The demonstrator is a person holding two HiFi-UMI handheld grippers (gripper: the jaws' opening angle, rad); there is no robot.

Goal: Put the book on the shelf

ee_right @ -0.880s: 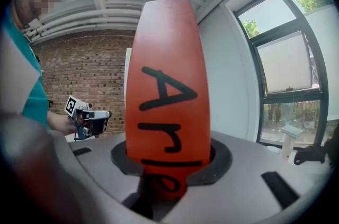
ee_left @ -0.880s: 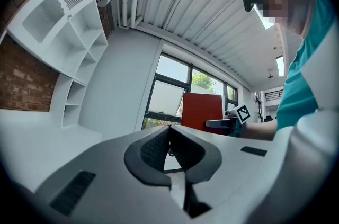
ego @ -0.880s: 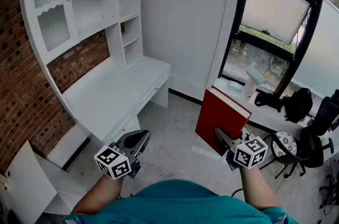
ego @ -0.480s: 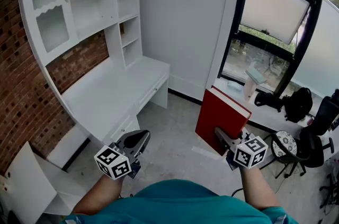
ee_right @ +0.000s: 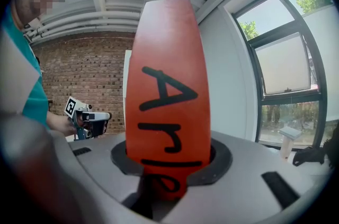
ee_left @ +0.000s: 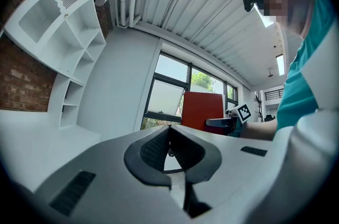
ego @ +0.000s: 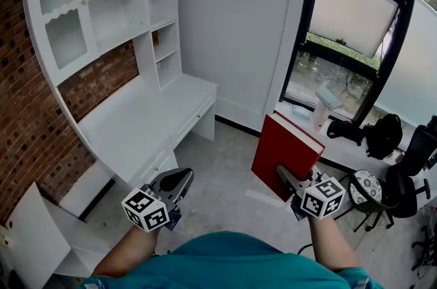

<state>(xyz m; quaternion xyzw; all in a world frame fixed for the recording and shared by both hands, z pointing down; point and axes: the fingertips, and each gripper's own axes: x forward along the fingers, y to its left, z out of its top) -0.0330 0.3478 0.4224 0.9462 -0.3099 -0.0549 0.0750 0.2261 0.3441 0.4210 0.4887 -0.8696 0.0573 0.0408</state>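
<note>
A tall white shelf (ego: 130,1) is seen at the left, set on a white desk (ego: 147,113). The red book (ego: 281,147) is held upright over the floor (ego: 225,168), well apart from the shelf. Its lower edge is clamped in the right gripper (ego: 287,178). The left gripper (ego: 179,180) is squeezed closed, with nothing in it.

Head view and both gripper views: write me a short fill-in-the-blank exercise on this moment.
1. The right gripper is shut on a ____ book.
2. The left gripper, its jaws together, holds ____.
3. The white shelf unit stands against a ____ wall.
Missing words: red; nothing; brick.
</note>
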